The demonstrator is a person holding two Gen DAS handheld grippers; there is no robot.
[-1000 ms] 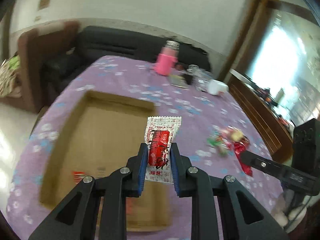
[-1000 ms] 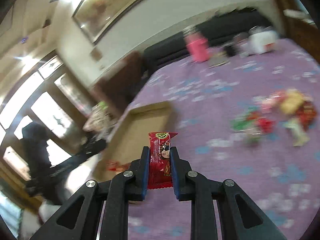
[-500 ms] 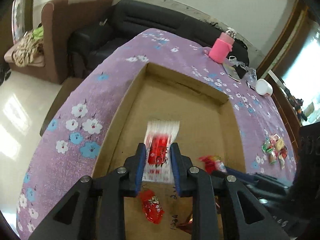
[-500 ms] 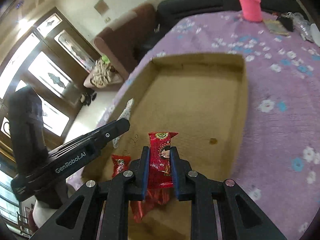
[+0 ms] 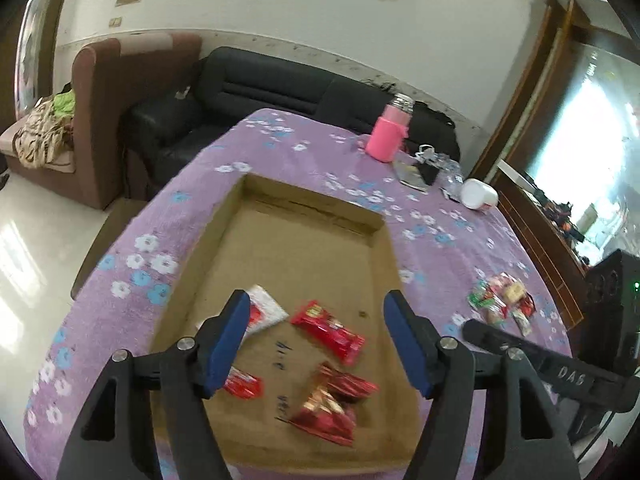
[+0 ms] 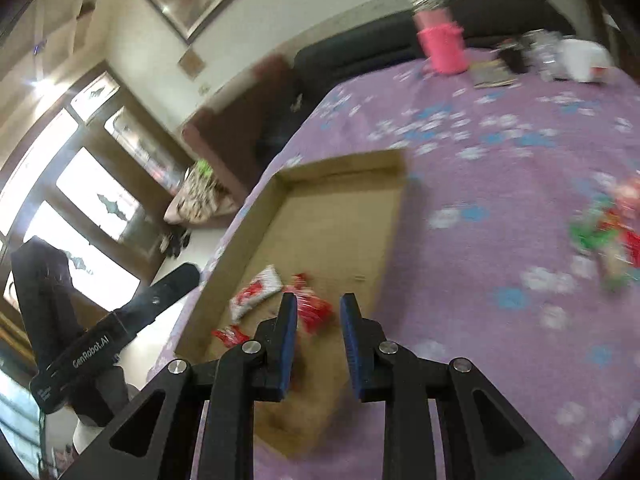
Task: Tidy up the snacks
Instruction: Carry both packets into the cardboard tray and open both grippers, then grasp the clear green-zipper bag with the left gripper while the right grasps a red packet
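Observation:
A shallow cardboard box (image 5: 308, 248) lies on the purple flowered tablecloth and also shows in the right wrist view (image 6: 340, 216). Inside it lie a white-and-red packet (image 5: 264, 312), a red packet (image 5: 328, 330) and other red packets (image 5: 332, 404). My left gripper (image 5: 320, 340) is open wide and empty above the box's near end. My right gripper (image 6: 318, 340) is open and empty over the box's near right corner. A pile of loose snacks (image 5: 502, 304) lies on the cloth right of the box, blurred in the right wrist view (image 6: 608, 232).
A pink bottle (image 5: 388, 136), a phone, small items and a white cup (image 5: 478, 196) stand at the table's far end. A black sofa (image 5: 256, 88) and a brown armchair (image 5: 100, 92) stand beyond. The table edge drops to the floor on the left.
Both grippers opened and let go of their packets, which now lie in the box. Both grippers have pulled back from the box; the right one swings right.

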